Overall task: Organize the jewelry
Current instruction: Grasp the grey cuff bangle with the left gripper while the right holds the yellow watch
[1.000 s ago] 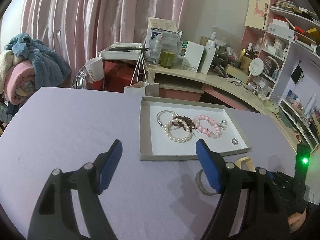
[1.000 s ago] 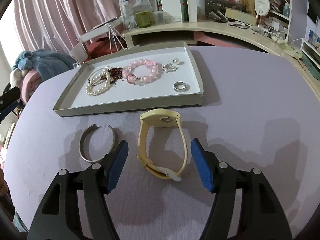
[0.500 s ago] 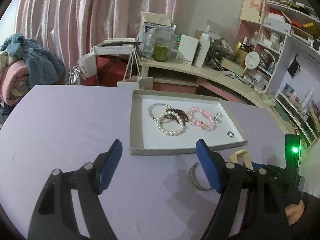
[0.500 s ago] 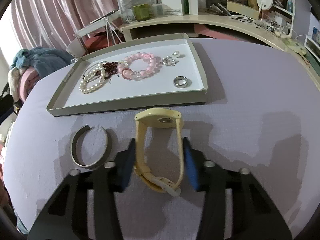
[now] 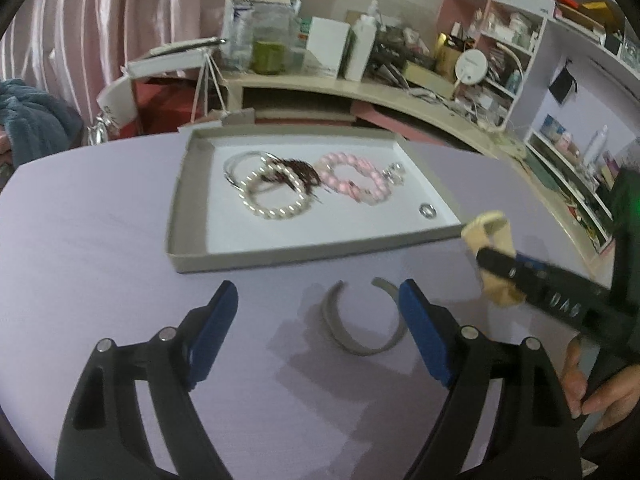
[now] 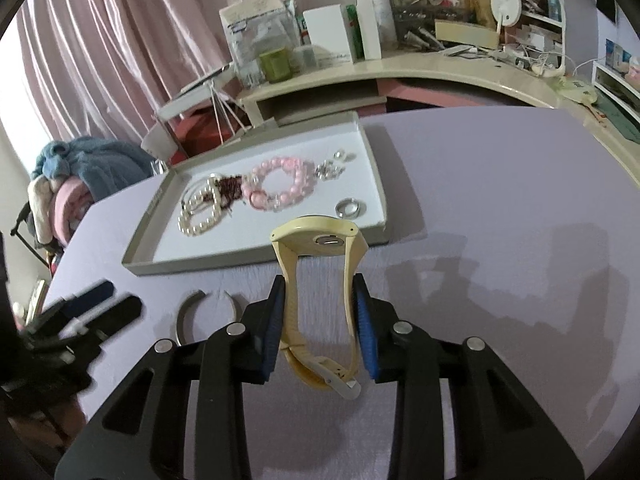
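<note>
My right gripper (image 6: 320,320) is shut on the yellow watch (image 6: 318,240), its blue pads pinching both strap sides, and holds it above the purple table in front of the grey tray (image 6: 248,262). The watch also shows in the left wrist view (image 5: 490,236). The tray (image 5: 188,200) holds a pearl bracelet (image 5: 276,196), a pink bead bracelet (image 5: 352,176), a dark tassel and a silver ring (image 5: 428,210). My left gripper (image 5: 316,328) is open, hovering over a silver cuff bangle (image 5: 360,320) on the table. The bangle also shows in the right wrist view (image 6: 184,312).
A curved beige desk (image 6: 420,68) with boxes, bottles and a round mirror (image 6: 506,0) stands behind the table. A pile of blankets (image 6: 72,176) lies at the left. Shelves (image 5: 560,40) fill the right side.
My right gripper closed on the yellow watch and lifted it off the table. My left gripper moved forward and right, so the silver bangle now lies between its fingers.
</note>
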Motion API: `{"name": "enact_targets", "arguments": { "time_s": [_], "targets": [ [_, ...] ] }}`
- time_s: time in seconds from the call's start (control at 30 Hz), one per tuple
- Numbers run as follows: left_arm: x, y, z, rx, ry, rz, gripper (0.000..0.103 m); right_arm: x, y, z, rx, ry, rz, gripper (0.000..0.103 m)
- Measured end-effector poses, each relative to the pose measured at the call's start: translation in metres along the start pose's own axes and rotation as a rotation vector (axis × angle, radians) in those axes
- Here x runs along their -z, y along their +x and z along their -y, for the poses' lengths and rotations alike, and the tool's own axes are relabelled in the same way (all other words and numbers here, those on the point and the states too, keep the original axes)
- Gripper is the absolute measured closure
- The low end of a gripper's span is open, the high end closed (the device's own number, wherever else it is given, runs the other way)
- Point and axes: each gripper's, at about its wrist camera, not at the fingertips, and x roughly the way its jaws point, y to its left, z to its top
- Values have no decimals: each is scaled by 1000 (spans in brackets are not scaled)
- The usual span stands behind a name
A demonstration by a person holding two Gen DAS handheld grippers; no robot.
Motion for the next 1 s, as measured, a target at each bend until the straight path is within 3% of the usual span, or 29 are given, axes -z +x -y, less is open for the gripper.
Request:
{"name": "enact_targets", "arguments": {
  "time_s": [0.43, 0.83, 0.93, 0.97, 1.0],
  "targets": [
    [11, 42, 32, 9, 62, -100, 18, -8, -14, 3, 2, 21, 40, 69],
    [11, 64, 48, -62, 83, -120, 19, -9, -14, 7, 25, 41, 40, 69],
    [10, 65, 52, -88, 92, -112, 28, -9, -14, 7, 25, 40, 40, 69],
    [10, 65, 52, -96, 95, -109, 36, -9, -15, 7, 24, 41, 40, 69],
    [10, 65, 53, -102, 102, -102, 36, -9, -15, 7, 25, 41, 40, 69]
  ]
}}
